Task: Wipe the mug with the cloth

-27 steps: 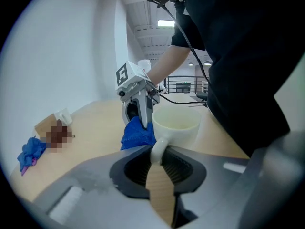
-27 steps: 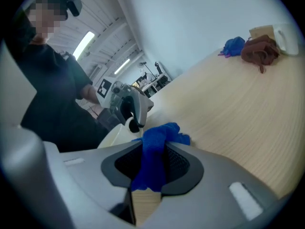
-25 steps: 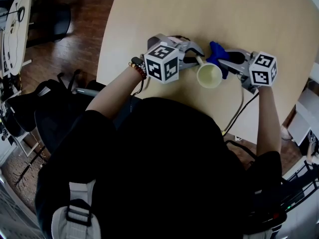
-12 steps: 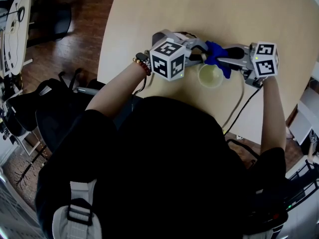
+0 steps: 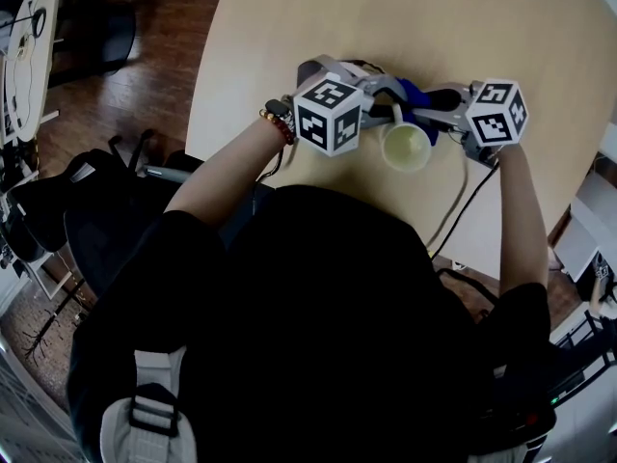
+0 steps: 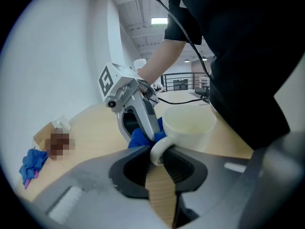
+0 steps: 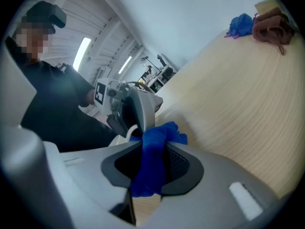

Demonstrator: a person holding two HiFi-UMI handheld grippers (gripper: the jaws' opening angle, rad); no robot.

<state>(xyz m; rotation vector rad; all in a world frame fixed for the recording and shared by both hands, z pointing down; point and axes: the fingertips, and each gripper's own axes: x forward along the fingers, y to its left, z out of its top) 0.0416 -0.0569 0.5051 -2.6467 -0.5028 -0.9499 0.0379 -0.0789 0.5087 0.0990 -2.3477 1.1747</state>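
A pale cream mug (image 5: 406,148) stands upright on the round wooden table (image 5: 289,27). My left gripper (image 5: 393,112) has the mug's handle (image 6: 159,149) between its jaw tips, which still touch it as the jaws are opening. In the left gripper view the mug (image 6: 188,128) stands just past the jaws. My right gripper (image 5: 429,104) is shut on a blue cloth (image 7: 155,161), which lies bunched against the mug's far side (image 5: 416,93) next to the handle. Each gripper sees the other close in front: right gripper (image 6: 133,109), left gripper (image 7: 131,109).
A second blue cloth (image 7: 240,25) and a brown cloth (image 7: 269,27) lie at the table's far edge. A cable (image 5: 463,201) trails off the near edge on the right. Dark chairs (image 5: 67,210) stand on the wooden floor to the left.
The right gripper has swung in with the cloth from the mug's right to its far side. The left gripper shifted slightly right, and its jaws have parted a little.
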